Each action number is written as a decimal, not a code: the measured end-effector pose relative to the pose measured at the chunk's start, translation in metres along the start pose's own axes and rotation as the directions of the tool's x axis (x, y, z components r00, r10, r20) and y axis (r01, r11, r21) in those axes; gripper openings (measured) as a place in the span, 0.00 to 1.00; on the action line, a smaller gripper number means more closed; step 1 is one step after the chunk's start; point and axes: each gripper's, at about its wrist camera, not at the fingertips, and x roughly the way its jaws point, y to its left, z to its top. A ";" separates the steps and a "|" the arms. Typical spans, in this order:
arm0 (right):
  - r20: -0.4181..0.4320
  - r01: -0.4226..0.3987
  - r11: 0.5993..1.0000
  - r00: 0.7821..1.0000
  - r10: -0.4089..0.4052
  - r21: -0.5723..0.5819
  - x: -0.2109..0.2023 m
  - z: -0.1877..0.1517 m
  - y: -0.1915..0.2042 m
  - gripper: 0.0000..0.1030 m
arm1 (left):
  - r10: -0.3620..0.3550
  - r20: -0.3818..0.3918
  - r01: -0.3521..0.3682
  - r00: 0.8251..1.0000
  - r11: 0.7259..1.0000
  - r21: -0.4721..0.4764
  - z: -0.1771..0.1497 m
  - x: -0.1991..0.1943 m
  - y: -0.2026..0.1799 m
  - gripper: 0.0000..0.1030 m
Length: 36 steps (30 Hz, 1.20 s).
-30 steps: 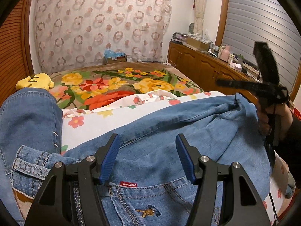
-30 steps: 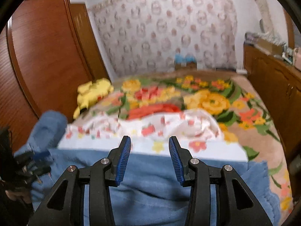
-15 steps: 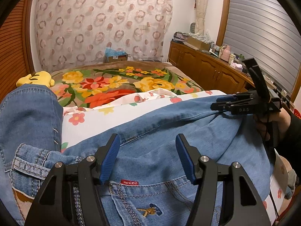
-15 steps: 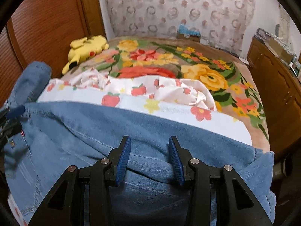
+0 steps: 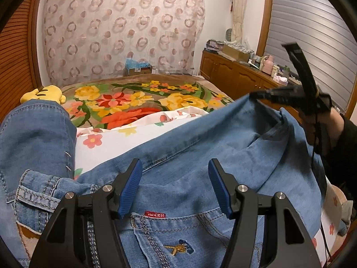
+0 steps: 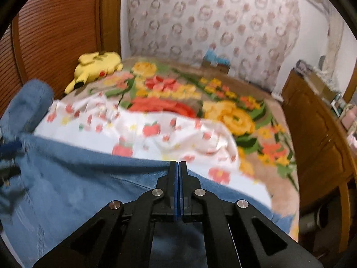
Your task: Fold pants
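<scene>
Blue denim pants (image 5: 200, 151) lie across the bed, back pocket with a red tag nearest me, one leg running off at the left. My left gripper (image 5: 175, 174) is open just above the denim near the waist. My right gripper (image 6: 178, 167) is shut on the far edge of the pants (image 6: 89, 178). In the left wrist view the right gripper (image 5: 256, 95) holds that edge lifted at the right.
A white sheet with fruit prints (image 5: 125, 138) lies under the pants on a floral blanket (image 5: 133, 98). A yellow plush toy (image 6: 96, 67) sits at the far left. A wooden cabinet (image 5: 234, 78) with clutter stands along the right wall.
My right gripper has closed on the far edge of the pants and raised it. My left gripper has stayed open in place.
</scene>
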 end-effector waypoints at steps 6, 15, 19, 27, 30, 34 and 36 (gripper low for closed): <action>0.003 0.026 1.000 1.000 -0.026 -0.013 0.024 -0.005 0.014 0.01 | 0.004 -0.001 -0.004 1.000 1.000 0.001 -0.003 -0.001 0.000 0.61; -0.031 0.040 0.997 0.999 -0.037 0.073 0.003 -0.019 -0.030 0.38 | 0.006 -0.006 -0.006 1.000 1.000 0.000 -0.008 -0.002 0.002 0.61; -0.100 0.101 0.990 0.991 -0.092 0.096 0.009 -0.045 -0.062 0.39 | 0.006 -0.006 -0.006 1.000 1.000 0.001 -0.008 -0.002 0.002 0.61; -0.194 0.164 0.983 0.970 -0.146 0.079 0.008 -0.081 -0.081 0.38 | 0.005 -0.012 -0.005 1.000 1.000 -0.002 -0.010 -0.001 0.005 0.61; -0.222 0.175 0.979 0.964 -0.149 0.103 0.007 -0.086 -0.089 0.38 | 0.005 -0.011 -0.005 1.000 1.000 -0.003 -0.009 -0.001 0.005 0.61; -0.148 0.124 0.977 0.984 -0.099 0.173 0.002 -0.078 -0.098 0.38 | 0.006 -0.013 -0.006 1.000 1.000 -0.003 -0.009 -0.001 0.005 0.61; -0.114 0.077 0.976 0.992 -0.054 0.202 0.002 -0.080 -0.099 0.38 | 0.008 -0.015 -0.008 1.000 1.000 -0.003 -0.012 -0.001 0.006 0.61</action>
